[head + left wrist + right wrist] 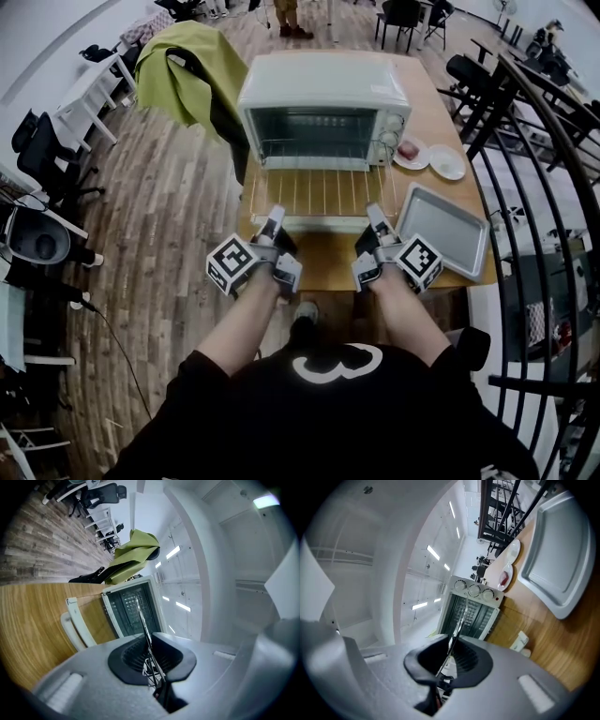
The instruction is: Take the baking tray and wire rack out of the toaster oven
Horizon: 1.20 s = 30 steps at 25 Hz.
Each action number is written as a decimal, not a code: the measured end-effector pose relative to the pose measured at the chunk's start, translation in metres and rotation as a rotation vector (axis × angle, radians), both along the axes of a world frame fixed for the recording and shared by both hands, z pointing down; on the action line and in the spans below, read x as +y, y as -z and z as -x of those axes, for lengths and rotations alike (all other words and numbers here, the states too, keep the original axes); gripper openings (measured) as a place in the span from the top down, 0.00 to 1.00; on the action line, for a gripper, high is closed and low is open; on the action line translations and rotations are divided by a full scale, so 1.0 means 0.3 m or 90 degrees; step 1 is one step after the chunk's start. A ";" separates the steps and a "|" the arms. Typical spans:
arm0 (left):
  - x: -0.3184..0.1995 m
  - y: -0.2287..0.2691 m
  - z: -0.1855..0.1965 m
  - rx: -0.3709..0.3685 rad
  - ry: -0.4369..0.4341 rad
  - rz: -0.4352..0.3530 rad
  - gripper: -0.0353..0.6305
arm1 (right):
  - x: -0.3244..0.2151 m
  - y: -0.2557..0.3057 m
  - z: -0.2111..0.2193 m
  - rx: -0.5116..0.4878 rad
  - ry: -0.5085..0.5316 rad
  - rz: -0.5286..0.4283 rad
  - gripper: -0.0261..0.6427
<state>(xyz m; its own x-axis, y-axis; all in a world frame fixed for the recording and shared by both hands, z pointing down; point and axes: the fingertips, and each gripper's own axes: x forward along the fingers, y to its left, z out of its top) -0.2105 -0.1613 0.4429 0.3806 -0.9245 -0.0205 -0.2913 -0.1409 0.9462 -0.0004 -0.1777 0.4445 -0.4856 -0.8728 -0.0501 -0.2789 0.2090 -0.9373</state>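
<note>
**Both grippers clamped on the wire rack at the oven mouth**

On my head view, the toaster oven (323,94) sits at the far end of the wooden table (448,117) with its door dropped open toward me. The wire rack (323,192) lies level above that open door. Its far edge is at the oven's mouth and its near edge is in my two grippers. I cannot tell whether the far edge is clear of the opening.

The left gripper (274,218) has the near edge of the rack toward its left end. In the left gripper view the jaws are drawn narrow, with the thin wire running edge-on between the pads, so they are gripping the rack. The right gripper (375,217) has the same edge toward its right end. The right gripper view shows the same thing: jaws nearly together and pinching the wire, with the oven's three knobs straight ahead.

The baking tray (442,230) is already out of the oven. It lies flat on the table to the right of the open door, just beside my right gripper, with nothing on it.

Two small white plates (429,157) sit side by side to the right of the oven, beyond the tray. The nearer one has something reddish on it. A green cloth (187,66) is draped over a chair off the table's left side.
</note>
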 end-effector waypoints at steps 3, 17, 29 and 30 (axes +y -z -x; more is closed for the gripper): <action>0.046 0.012 -0.061 0.000 -0.011 -0.002 0.90 | 0.053 0.015 -0.061 0.004 -0.008 -0.005 0.93; 0.161 0.010 -0.521 0.001 -0.139 -0.005 0.90 | 0.295 0.030 -0.516 0.019 -0.129 -0.013 0.93; 0.208 0.020 -0.879 0.003 -0.258 -0.001 0.90 | 0.460 0.043 -0.852 0.028 -0.248 -0.005 0.93; 0.208 0.018 -0.903 0.003 -0.266 0.001 0.90 | 0.468 0.041 -0.874 0.029 -0.257 -0.002 0.92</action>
<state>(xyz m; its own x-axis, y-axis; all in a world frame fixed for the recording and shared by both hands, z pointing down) 0.0604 -0.0990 0.4376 0.7227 -0.6908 -0.0221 -0.2053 -0.2450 0.9475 0.2618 -0.0373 0.4323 -0.1062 -0.9935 -0.0401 -0.3799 0.0778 -0.9217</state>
